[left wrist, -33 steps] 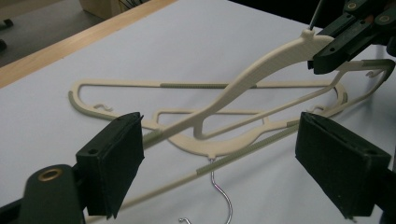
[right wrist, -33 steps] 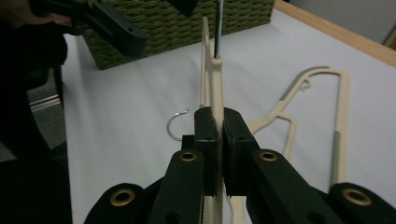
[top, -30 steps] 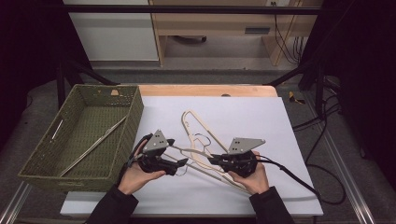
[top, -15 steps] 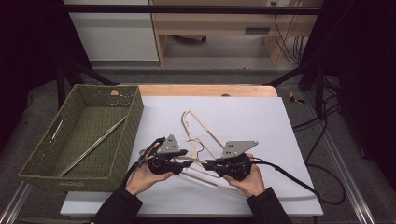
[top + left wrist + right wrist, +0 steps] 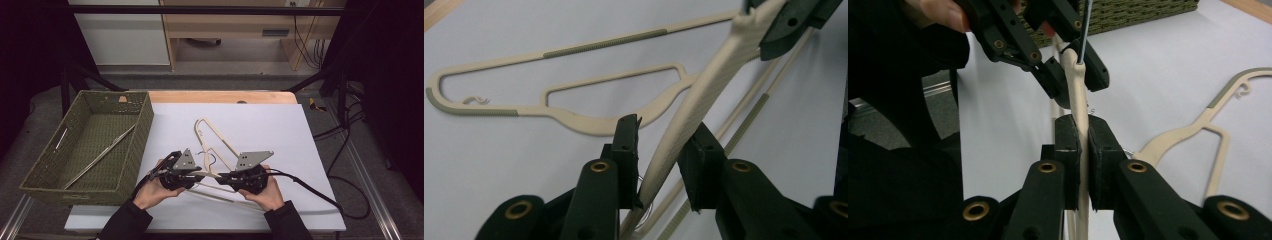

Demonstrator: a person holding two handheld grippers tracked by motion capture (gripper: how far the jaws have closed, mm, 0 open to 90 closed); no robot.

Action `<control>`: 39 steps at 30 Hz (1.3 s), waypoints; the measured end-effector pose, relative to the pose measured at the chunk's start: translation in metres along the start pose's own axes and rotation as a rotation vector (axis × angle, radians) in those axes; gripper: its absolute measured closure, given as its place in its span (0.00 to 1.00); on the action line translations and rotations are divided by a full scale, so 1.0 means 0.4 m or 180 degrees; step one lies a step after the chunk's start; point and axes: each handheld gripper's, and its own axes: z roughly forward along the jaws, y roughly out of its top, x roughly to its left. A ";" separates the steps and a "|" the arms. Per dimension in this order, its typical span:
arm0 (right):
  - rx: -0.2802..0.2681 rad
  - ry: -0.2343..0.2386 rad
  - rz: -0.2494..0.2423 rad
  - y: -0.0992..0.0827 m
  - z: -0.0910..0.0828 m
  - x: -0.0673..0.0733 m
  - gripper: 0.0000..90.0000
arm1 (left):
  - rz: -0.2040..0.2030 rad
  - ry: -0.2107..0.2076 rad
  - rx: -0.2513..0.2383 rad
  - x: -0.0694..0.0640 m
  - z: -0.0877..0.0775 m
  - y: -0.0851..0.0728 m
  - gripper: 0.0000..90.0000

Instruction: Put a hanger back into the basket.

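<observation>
Right gripper (image 5: pixel 1079 140): jaws closed flat on both faces of the raised hanger's beam; pads pressing on it; seen in the high view at the near edge of the white sheet, in the person's right hand (image 5: pixel 267 192).
Left gripper (image 5: pixel 659 160): jaws have just been closing; the same beam runs between them; one pad touches the beam, the other stands just clear of it; grip not yet tight.
Raised hanger (image 5: pixel 704 95): cream plastic, slender, flat-sided; lifted off the sheet and spanning from one gripper to the other; a thin metal wire shows at its end by the left gripper's jaws in the right gripper view.
Flat hanger (image 5: pixel 212 137): same cream plastic; lies on the sheet just beyond the grippers; grey-green ribbed grip strips along its shoulder and at the curved end; small notch hook inside that curve; inner cut-out loop.
Near rods (image 5: pixel 225 196): pale thin bars with a ribbed strip, lying on the sheet beneath the raised hanger.
Basket (image 5: pixel 142 137): green woven, rectangular, open-topped; stands at the left edge of the sheet, well apart from the hangers.
Basket contents (image 5: pixel 102 156): one long pale rod lying diagonally across the floor; a shorter pale piece near the left wall.
White sheet (image 5: pixel 280 130): covers the wooden table.
</observation>
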 end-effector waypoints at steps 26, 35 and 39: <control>-0.0287 -0.0714 0.0056 0.002 -0.040 -0.017 0.44 | -0.0360 -0.0231 -0.0127 -0.022 -0.009 0.010 0.96; -0.0505 -0.1092 0.0435 -0.030 -0.109 -0.060 0.20 | -0.0584 -0.0037 -0.0325 -0.007 -0.049 0.006 0.96; -0.0582 -0.1266 0.0551 -0.048 -0.145 -0.078 0.14 | -0.0645 0.0050 -0.0426 -0.002 -0.076 0.007 0.96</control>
